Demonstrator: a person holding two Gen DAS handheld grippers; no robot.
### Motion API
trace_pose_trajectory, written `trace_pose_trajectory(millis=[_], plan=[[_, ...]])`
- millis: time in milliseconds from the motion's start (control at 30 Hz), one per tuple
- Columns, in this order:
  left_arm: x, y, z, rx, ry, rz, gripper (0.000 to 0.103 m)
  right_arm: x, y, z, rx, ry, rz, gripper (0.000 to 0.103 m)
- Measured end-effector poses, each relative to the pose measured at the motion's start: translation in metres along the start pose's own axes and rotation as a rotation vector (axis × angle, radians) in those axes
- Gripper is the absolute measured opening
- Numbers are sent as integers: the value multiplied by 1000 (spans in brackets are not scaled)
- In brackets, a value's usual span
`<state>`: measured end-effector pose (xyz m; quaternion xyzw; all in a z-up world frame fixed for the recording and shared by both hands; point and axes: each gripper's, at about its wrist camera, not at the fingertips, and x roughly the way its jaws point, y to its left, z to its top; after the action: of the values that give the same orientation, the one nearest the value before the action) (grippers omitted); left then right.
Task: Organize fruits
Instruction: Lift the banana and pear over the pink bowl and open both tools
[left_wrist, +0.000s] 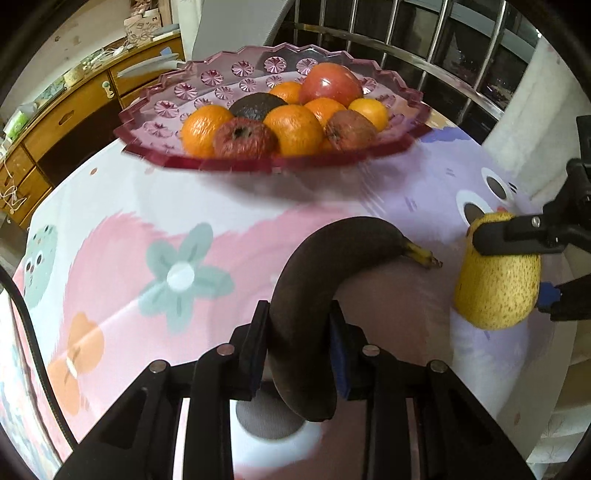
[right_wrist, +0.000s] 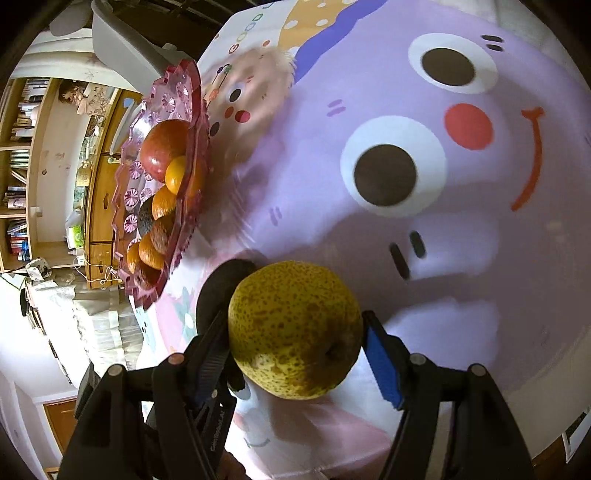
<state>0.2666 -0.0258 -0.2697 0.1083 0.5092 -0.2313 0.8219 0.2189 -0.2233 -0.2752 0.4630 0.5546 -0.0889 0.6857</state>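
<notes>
Two fruits remain: your left gripper (left_wrist: 298, 325) jaws clamp the blackened banana (left_wrist: 314, 280), right gripper (right_wrist: 295, 332) jaws the speckled yellow pear (right_wrist: 293, 328), pink glass bowl (left_wrist: 147, 114) already mostly filled.

One dark banana (left_wrist: 306, 295). One yellow spotty pear (left_wrist: 496, 280). One pink bowl (left_wrist: 147, 125). Inside, five oranges (left_wrist: 293, 127) in plain sight, maybe one more tucked under. One red apple (left_wrist: 330, 83), one black avocado (left_wrist: 256, 105), two wrinkly brown-red fruits (left_wrist: 243, 136).

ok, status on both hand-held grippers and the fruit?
Left hand-held gripper shut on blackened banana. Right hand-held gripper shut on speckled pear. Pink fruit bowl ahead, path open.
</notes>
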Motion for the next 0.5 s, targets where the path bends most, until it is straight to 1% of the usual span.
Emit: trace_pose_trajectory(millis=[133,267,367,500], plan=[[-18,-1,-18,-14,0,-7,28,-11,-7,-15,5,-22,-1,69],[-47,-3,-30,-20,2,-16,28,-28,-17,-30,19,-37,-16,69],[-71,-4,-33,-33,0,-19,28,-43,-18,-38,8,-48,-38,69],[-100,-3,-31,-82,-14,-29,28,-60,-16,-41,-29,-58,-58,69]])
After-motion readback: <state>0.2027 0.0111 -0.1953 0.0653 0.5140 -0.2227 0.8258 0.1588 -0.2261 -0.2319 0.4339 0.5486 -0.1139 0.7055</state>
